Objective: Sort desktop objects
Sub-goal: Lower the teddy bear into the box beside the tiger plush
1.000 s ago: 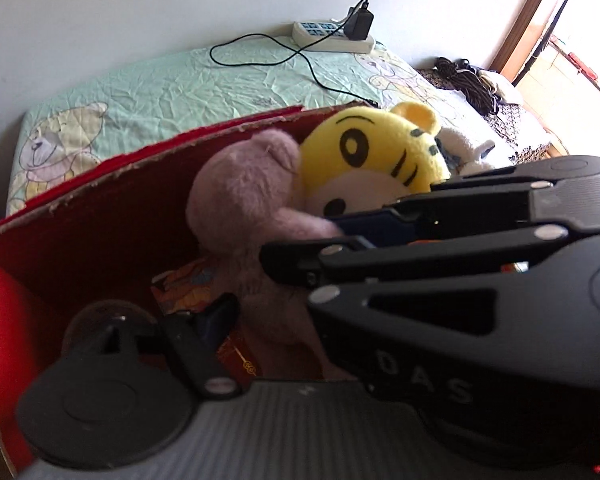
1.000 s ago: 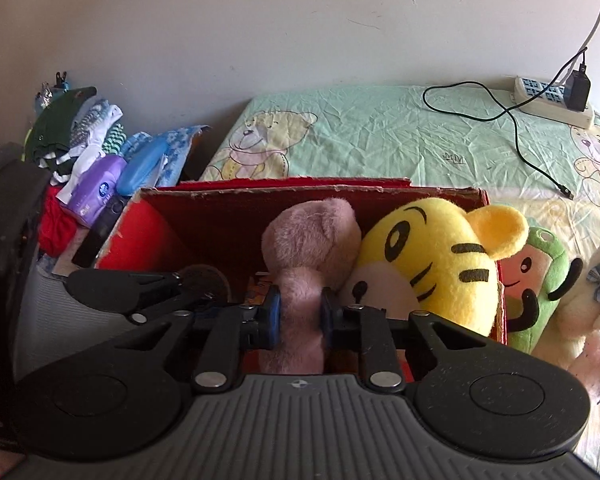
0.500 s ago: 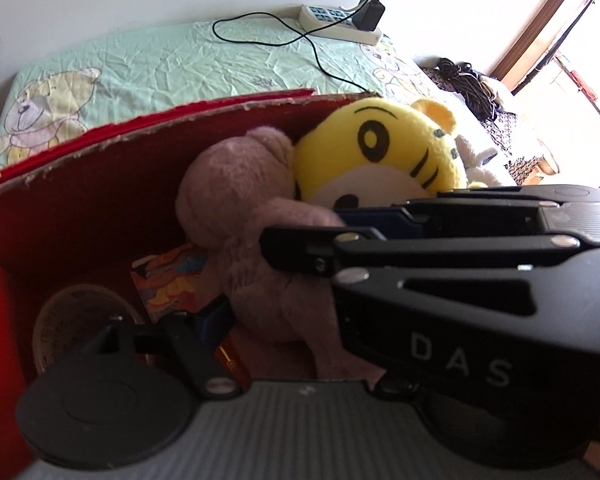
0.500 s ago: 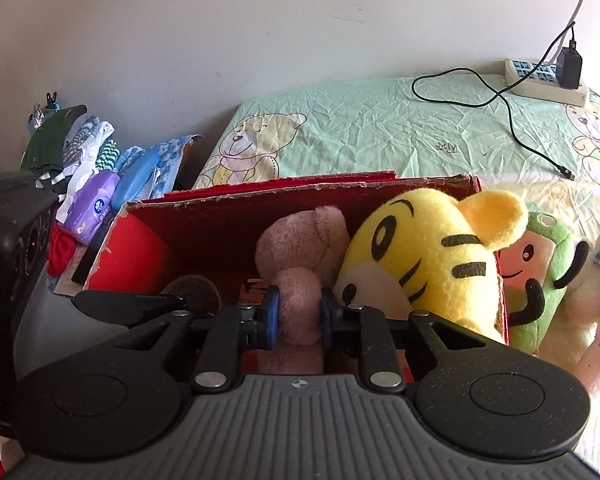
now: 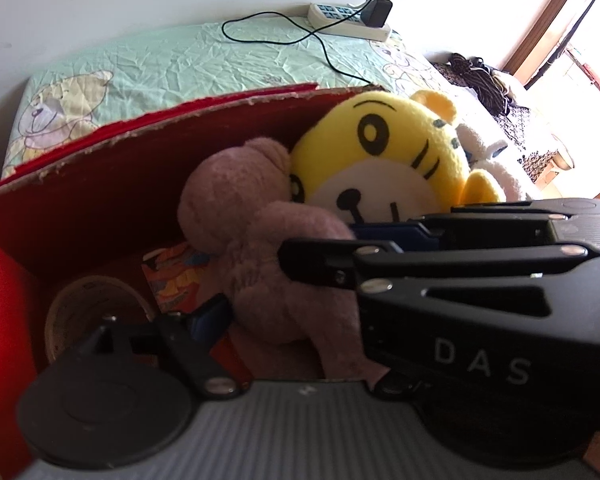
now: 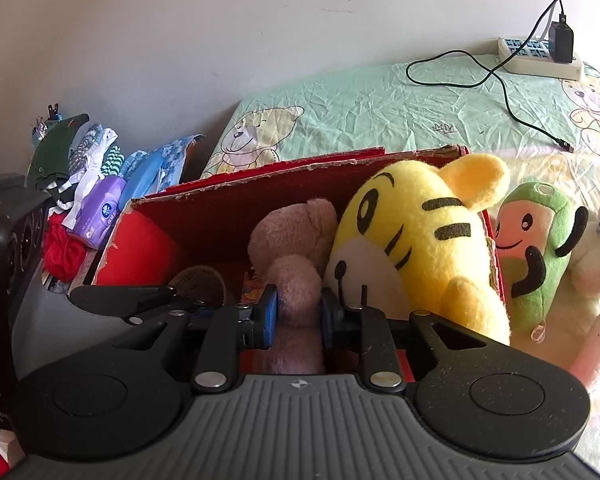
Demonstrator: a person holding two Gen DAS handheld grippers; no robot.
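A pink plush bear (image 6: 292,240) stands in the red cardboard box (image 6: 236,208), pressed against a yellow tiger plush (image 6: 416,236). My right gripper (image 6: 298,316) is shut on the bear's arm, one blue pad on each side. In the left wrist view the right gripper (image 5: 352,248) reaches in from the right and pinches the pink bear (image 5: 260,240) beside the tiger plush (image 5: 384,152). My left gripper (image 5: 300,320) is spread open. Its left finger (image 5: 208,320) rests by the bear's lower body; its other finger is hidden behind the right gripper.
A tape roll (image 5: 96,312) and a colourful packet (image 5: 176,276) lie on the box floor. A green plush (image 6: 536,248) and a white plush (image 6: 596,256) sit right of the box. Clothes and a tissue pack (image 6: 100,208) are piled left. A power strip (image 6: 540,56) with cable lies on the bedsheet.
Both grippers have moved forward over the box, bringing its floor and the tape roll more into view. The right gripper stays shut on the bear beside the tiger.
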